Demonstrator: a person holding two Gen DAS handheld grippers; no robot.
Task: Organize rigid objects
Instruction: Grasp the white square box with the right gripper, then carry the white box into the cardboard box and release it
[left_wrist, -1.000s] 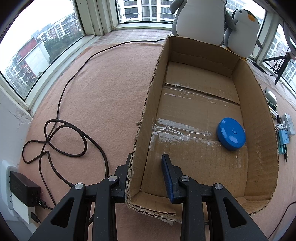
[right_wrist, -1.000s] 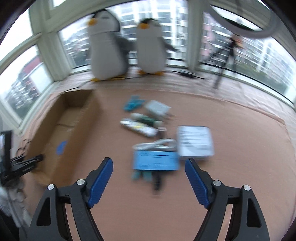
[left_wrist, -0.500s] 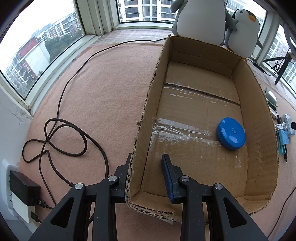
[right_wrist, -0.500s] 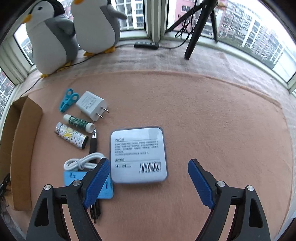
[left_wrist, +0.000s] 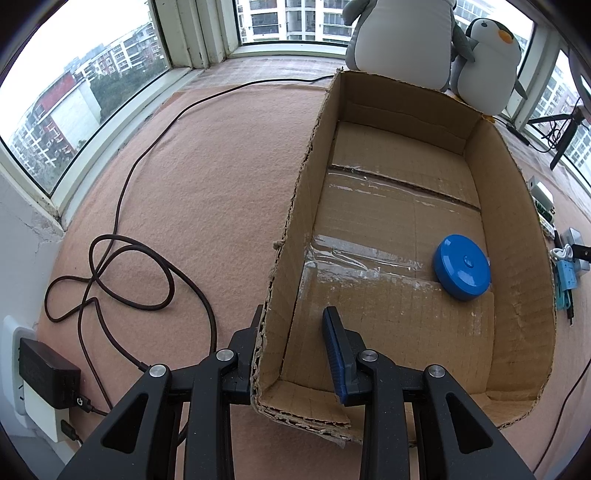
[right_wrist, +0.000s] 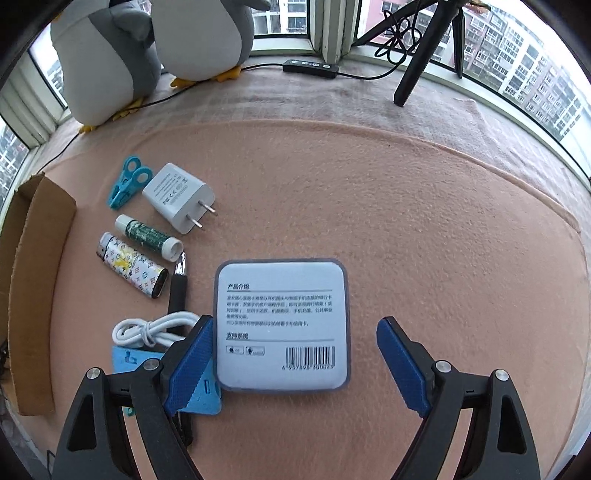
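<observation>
On the fuzzy pink carpet, the left gripper (left_wrist: 295, 332) pinches the ragged corrugated wall of the cardboard box (left_wrist: 291, 229), a round blue disc (left_wrist: 462, 267) inside. The right gripper (right_wrist: 295, 354) is spread, straddling a flat rounded-square white box (right_wrist: 281, 325).

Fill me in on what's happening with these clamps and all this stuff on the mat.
A person is sorting small items into a cardboard box. The left tool is shut on the box's near wall, steadying it; only a blue round case lies inside. The right tool hangs open over a white square package, jaws either side of it but not pressing. A charger plug, teal clip, patterned lighter and coiled white cable wait on the mat.
</observation>
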